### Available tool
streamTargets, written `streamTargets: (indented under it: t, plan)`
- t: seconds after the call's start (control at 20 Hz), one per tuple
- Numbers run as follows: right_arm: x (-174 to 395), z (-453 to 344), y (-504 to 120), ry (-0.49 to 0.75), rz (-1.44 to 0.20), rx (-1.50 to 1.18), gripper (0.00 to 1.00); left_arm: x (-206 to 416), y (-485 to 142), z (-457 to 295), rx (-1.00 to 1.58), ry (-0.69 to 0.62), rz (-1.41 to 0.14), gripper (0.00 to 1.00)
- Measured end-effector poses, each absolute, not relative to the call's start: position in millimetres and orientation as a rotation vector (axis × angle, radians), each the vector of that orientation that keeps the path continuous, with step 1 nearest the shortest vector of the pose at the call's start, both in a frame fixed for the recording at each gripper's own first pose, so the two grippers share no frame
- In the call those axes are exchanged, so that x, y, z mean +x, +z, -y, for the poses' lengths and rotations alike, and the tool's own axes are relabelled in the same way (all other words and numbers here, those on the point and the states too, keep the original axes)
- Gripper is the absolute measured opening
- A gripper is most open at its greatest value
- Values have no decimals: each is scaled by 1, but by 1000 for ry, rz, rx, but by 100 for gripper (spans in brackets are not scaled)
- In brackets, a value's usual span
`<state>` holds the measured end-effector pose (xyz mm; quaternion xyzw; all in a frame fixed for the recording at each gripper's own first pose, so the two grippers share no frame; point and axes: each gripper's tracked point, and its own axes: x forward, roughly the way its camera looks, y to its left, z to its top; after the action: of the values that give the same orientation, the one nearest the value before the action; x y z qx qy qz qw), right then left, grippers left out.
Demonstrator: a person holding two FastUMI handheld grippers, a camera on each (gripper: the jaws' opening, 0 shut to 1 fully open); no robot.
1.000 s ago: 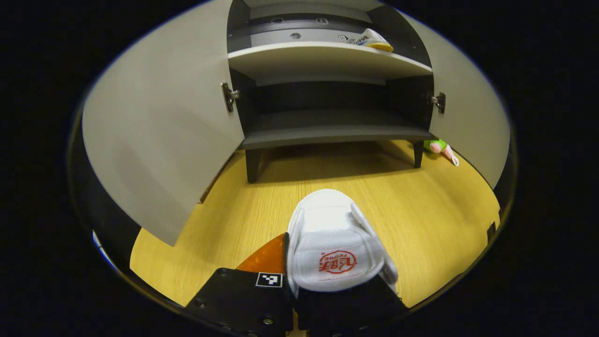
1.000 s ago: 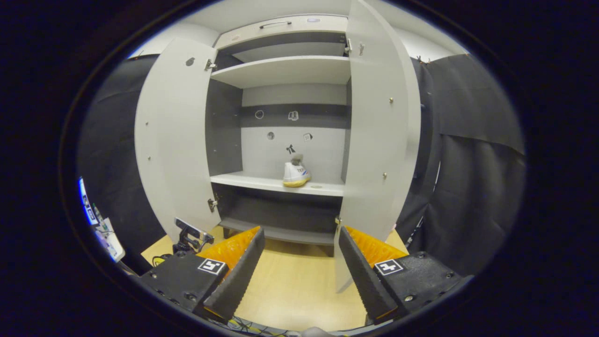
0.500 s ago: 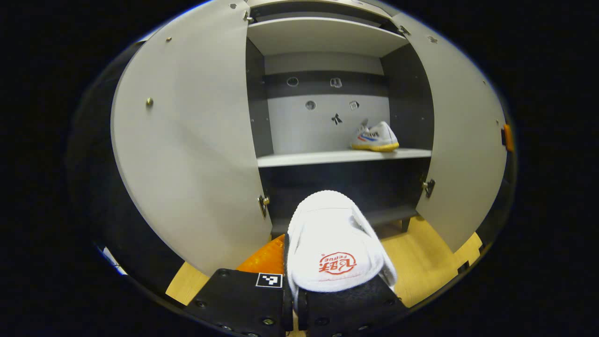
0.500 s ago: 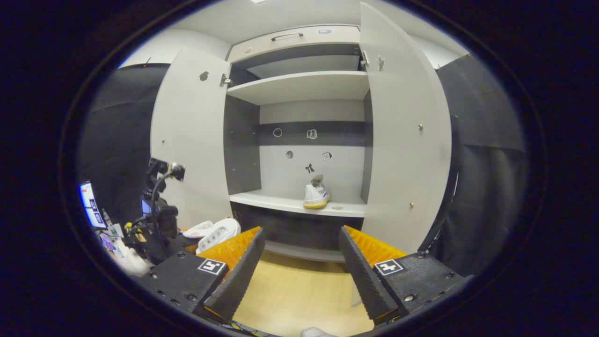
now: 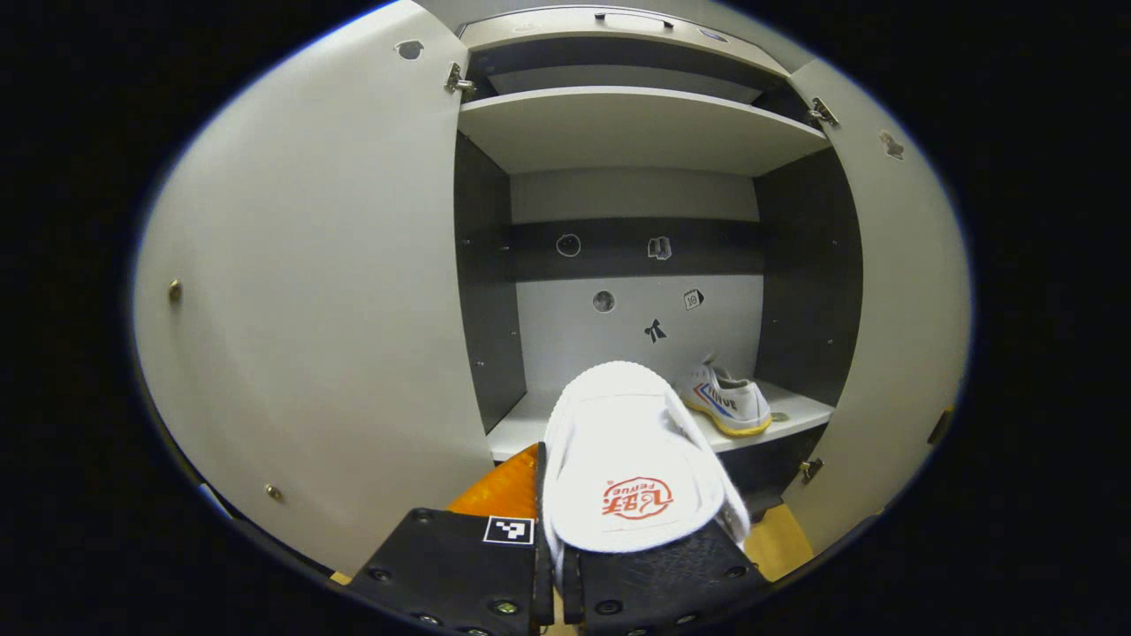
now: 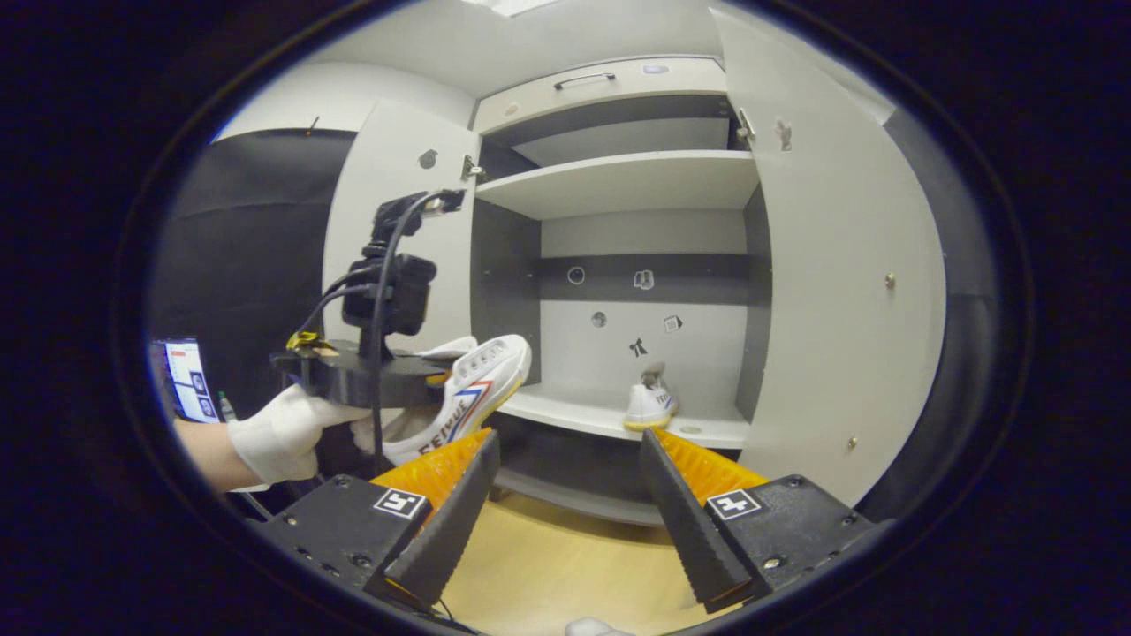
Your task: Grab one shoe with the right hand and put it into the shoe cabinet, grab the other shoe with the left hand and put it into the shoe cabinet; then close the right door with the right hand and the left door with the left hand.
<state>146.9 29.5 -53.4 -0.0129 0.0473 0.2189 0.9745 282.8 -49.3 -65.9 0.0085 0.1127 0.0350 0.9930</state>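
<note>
My left gripper [image 5: 618, 481] is shut on a white sneaker [image 5: 632, 459], held in the air toe-first toward the open shoe cabinet's middle shelf [image 5: 530, 428]. The second white sneaker [image 5: 726, 402] stands on that shelf at the right. In the right gripper view, my right gripper [image 6: 565, 521] is open and holds nothing, back from the cabinet. That view has the shelved sneaker [image 6: 649, 402] ahead. At its left a gloved hand [image 6: 283, 437] holds the left gripper [image 6: 389, 375] with its sneaker [image 6: 473, 389].
Both grey cabinet doors stand wide open: the left door [image 5: 309, 291] and the right door [image 5: 892, 309]. An upper shelf [image 6: 627, 181] and a low dark shelf [image 6: 565, 495] are bare. Wooden floor [image 6: 565, 565] lies below. A screen [image 6: 187, 380] glows at far left.
My left gripper has risen with the sneaker from floor level to the middle shelf's height. The hand holding it has come into the right gripper view. The right gripper stayed open.
</note>
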Motion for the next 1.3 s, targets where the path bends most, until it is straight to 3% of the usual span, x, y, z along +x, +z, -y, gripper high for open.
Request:
streamTargets:
  t: [0.4, 0.7, 1.1, 1.2, 1.25, 1.3]
  plan:
    - [168, -36, -54, 501, -106, -38, 100, 410, -35, 76, 40, 63, -189, 12]
    - [174, -39, -62, 507, -129, -68, 100, 488, -109, 72, 79, 107, -328, 12]
    - [173, -34, -74, 495, -183, -94, 100, 503, -164, 64, 78, 64, -535, 14]
    - [173, -36, -72, 500, -180, -88, 100, 501, -170, 61, 69, 56, -557, 29]
    - [173, -37, -71, 503, -178, -84, 100, 497, -176, 58, 74, 64, -582, 46]
    - [173, -38, -70, 503, -177, -82, 100, 494, -175, 52, 81, 73, -573, 53]
